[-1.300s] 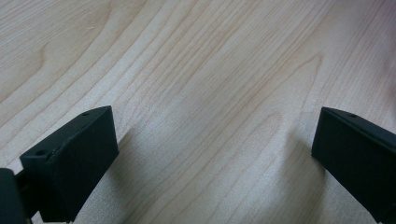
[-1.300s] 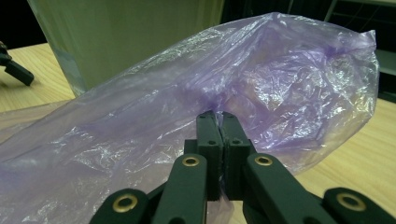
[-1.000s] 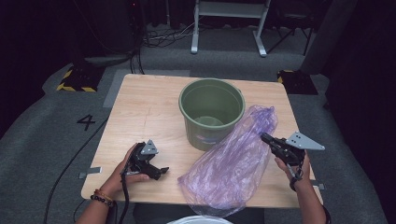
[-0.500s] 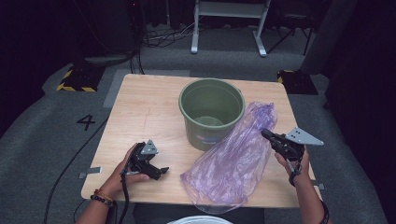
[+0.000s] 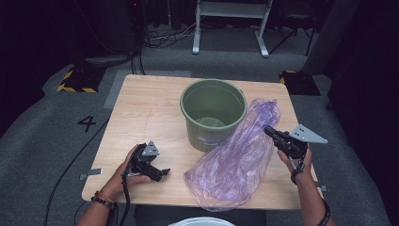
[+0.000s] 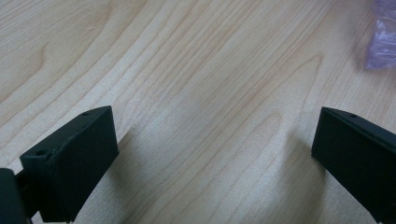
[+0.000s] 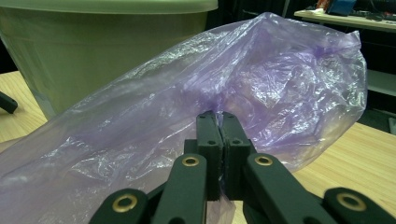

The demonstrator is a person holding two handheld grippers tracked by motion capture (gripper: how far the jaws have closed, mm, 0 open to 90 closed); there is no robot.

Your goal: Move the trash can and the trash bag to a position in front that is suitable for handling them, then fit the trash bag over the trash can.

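Note:
A thin purple plastic bag (image 5: 240,157) lies puffed up across the right half of the wooden table (image 5: 141,108), leaning on a green bucket (image 5: 212,110). My right gripper (image 5: 269,131) is shut on the bag's right edge, a little above the tabletop. In the right gripper view its jaws are pressed together on the bag (image 7: 196,126) with film pinched between them, and the bucket (image 7: 102,51) rises behind. My left gripper (image 5: 162,173) rests on the table near the front left, held by a hand. Its jaws stand wide open over bare wood, with a corner of the bag (image 6: 383,42) beyond.
The bucket stands upright at the table's middle and looks empty. A white rim (image 5: 202,221) shows at the front edge. Beyond the table lie grey floor, cables and a metal stand (image 5: 230,28). Bare wood spreads over the table's left half.
The right gripper has drawn the bag's edge slightly to the right and up, and the bag has shifted with it. The left gripper has stayed where it was.

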